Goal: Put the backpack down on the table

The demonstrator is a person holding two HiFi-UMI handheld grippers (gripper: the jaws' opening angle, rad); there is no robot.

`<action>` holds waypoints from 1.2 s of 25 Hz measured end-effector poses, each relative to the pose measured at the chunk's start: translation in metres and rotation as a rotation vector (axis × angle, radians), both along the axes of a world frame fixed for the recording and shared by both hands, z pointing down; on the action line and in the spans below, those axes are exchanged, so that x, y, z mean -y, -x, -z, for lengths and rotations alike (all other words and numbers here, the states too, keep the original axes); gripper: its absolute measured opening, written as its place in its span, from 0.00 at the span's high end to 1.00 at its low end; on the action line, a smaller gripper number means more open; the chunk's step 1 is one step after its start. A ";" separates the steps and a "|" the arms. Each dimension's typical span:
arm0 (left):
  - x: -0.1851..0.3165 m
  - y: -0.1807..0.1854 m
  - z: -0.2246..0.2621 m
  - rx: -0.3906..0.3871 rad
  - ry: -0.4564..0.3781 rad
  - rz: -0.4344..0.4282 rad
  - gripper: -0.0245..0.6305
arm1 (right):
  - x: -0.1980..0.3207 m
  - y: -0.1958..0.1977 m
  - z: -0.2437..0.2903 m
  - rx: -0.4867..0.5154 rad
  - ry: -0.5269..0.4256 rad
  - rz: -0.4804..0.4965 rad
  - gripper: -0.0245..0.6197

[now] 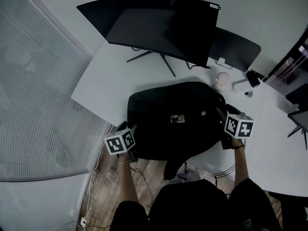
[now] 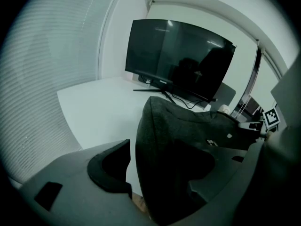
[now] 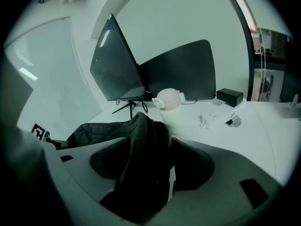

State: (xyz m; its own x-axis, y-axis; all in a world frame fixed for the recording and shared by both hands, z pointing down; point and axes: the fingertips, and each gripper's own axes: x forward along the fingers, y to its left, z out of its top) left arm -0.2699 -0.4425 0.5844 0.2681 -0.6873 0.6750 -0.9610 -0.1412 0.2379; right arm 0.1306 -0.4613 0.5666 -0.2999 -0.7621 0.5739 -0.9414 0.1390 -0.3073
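A black backpack [image 1: 168, 119] lies flat on the white table [image 1: 110, 85], its near side reaching over the table's front edge with a strap hanging down. My left gripper [image 1: 130, 129] is at its left near corner. In the left gripper view the backpack's edge [image 2: 178, 135] stands between the jaws of that gripper [image 2: 162, 173], with bare table showing beside the left pad. My right gripper [image 1: 223, 115] is at the right side. A fold of the backpack [image 3: 141, 145] rises between its spread jaws [image 3: 150, 166], which do not press on it.
A large curved monitor [image 1: 163, 28] on a stand is behind the backpack, a second dark screen [image 1: 236, 47] to its right. A white lidded cup [image 1: 222, 80], a power strip [image 1: 242, 85] and a black box [image 1: 252, 77] sit at the right. Window blinds run along the left.
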 end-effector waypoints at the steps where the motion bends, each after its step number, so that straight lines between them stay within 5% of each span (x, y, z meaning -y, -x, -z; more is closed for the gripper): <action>1: -0.001 0.002 0.003 0.007 -0.011 0.006 0.52 | 0.000 -0.001 0.004 0.000 -0.020 -0.003 0.60; 8: -0.008 0.018 0.025 0.072 -0.102 0.062 0.67 | -0.005 -0.006 0.033 -0.028 -0.120 -0.016 0.62; 16: -0.022 0.020 0.057 0.124 -0.194 0.044 0.90 | -0.018 -0.002 0.061 -0.104 -0.221 0.008 0.88; 30: -0.062 -0.009 0.119 0.091 -0.435 -0.026 0.94 | -0.049 0.009 0.118 -0.061 -0.417 0.044 0.94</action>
State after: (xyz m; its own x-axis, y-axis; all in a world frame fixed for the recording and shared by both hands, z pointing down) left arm -0.2612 -0.3805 0.4649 0.2418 -0.9064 0.3464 -0.9701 -0.2335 0.0662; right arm 0.1216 -0.4119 0.4486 -0.3123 -0.9199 0.2373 -0.9465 0.2801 -0.1600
